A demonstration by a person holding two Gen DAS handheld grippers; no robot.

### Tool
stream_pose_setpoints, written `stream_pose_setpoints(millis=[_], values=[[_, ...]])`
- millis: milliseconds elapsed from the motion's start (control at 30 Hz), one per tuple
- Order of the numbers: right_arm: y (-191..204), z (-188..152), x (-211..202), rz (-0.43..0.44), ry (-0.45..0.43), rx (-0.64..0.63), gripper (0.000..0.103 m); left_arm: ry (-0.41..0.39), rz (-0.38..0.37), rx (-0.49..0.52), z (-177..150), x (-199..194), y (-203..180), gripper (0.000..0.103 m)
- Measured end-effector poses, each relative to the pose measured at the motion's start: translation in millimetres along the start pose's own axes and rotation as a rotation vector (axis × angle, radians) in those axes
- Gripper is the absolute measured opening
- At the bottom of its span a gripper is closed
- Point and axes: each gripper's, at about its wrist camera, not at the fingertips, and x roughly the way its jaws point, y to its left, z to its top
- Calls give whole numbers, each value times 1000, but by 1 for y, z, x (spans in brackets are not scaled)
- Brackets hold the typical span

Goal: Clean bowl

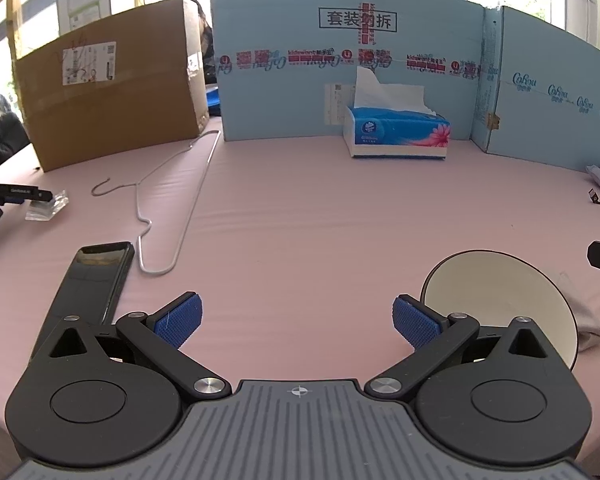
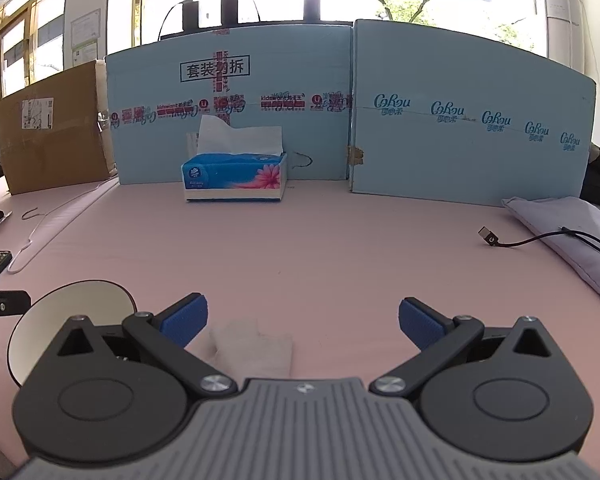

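Observation:
A white bowl (image 1: 500,300) with a dark rim lies on the pink table, just right of my left gripper (image 1: 298,320), which is open and holds nothing. In the right wrist view the same bowl (image 2: 76,312) sits left of my right gripper (image 2: 303,320), also open and empty. A crumpled whitish cloth (image 2: 256,346) lies on the table between the right gripper's fingers, close to its base. In the left wrist view that cloth (image 1: 588,320) shows just right of the bowl. A blue tissue box (image 2: 234,178) with a tissue sticking up stands at the back.
Light blue cardboard walls (image 2: 460,120) and a brown carton (image 1: 112,96) close off the back. A wire hanger (image 1: 172,208) and a black phone (image 1: 88,280) lie at the left. A lilac fabric pouch (image 2: 572,236) and a black cable (image 2: 520,242) lie at the right.

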Motion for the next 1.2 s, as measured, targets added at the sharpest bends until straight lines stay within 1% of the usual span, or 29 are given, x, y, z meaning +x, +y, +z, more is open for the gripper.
stream_pose_setpoints(millis=[367,533,600,733,1000,1200], values=[[0,0,0,-3,-4,0,103,3,1,10,1,0,-1,103],[-1,-1,-1,14,-11,3,103,2,2,12,1,0,0,103],[-2,-3,-4,38,-38,2,103,1,2,13,1,-1,0,103],[-4,-10,-14,81,-119,0,103,0,2,19,0,-2,-1,103],[-1,-8,-10,54,-81,-15,103,0,-1,26,-1,-3,-3,103],[0,-10,-10,41,-72,-17,103,1,-1,26,-2,-4,-3,103]])
